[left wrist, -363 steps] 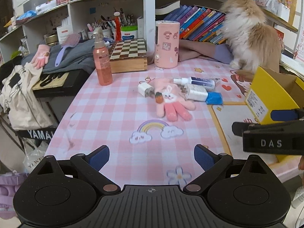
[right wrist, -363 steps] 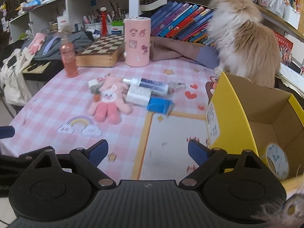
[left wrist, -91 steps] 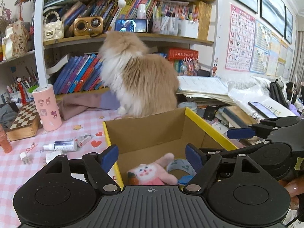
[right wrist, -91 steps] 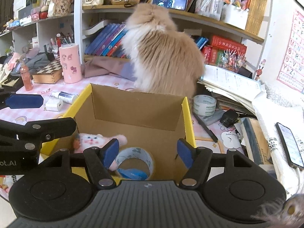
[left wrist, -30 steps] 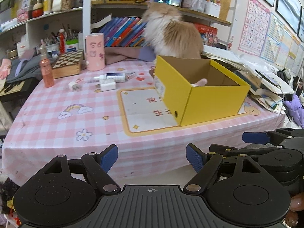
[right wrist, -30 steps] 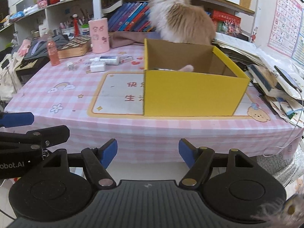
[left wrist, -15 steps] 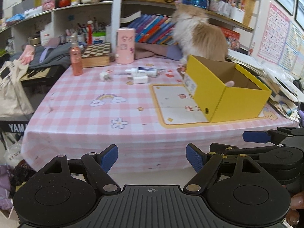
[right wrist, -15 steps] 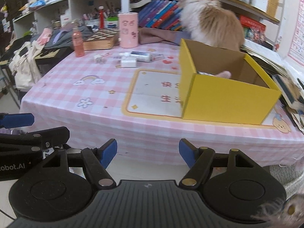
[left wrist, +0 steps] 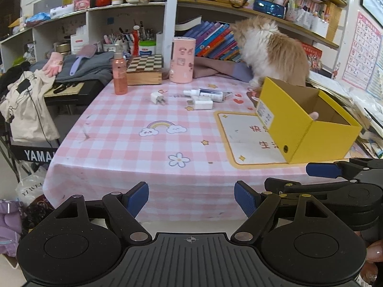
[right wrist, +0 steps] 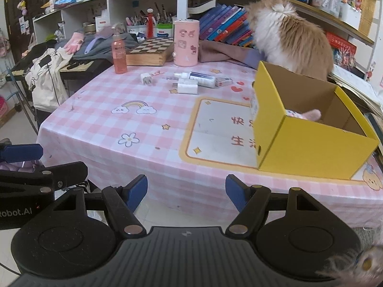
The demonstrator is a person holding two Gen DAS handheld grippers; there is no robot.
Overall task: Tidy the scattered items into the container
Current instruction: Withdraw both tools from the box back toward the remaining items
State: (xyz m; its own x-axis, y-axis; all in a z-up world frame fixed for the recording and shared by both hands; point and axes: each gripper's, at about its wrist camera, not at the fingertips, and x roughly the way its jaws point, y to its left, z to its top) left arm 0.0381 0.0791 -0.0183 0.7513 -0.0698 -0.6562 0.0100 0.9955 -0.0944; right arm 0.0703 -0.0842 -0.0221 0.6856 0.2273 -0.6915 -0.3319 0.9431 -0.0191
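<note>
White letters "YAMA", cut off, stand on the black keyboard stand (left wrist: 36,154) left of the table, "obot.AI" on the left gripper (right wrist: 16,211) body, Chinese characters "快" and "生" on the tablecloth's white panel (right wrist: 220,124), and alphabet letters on the wall poster (left wrist: 361,55).

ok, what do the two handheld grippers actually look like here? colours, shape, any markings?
Both match: matte black bodies with a ribbed centre plate, two round discs, silver pivot pins and scissor-link arms ending in blue pads. Left gripper: a small crosshair mark on its plate; white lettering ending "obot.AI" on its side in the right wrist view. Right gripper: a small logo on its plate. No cables or sleeves visible.
</note>
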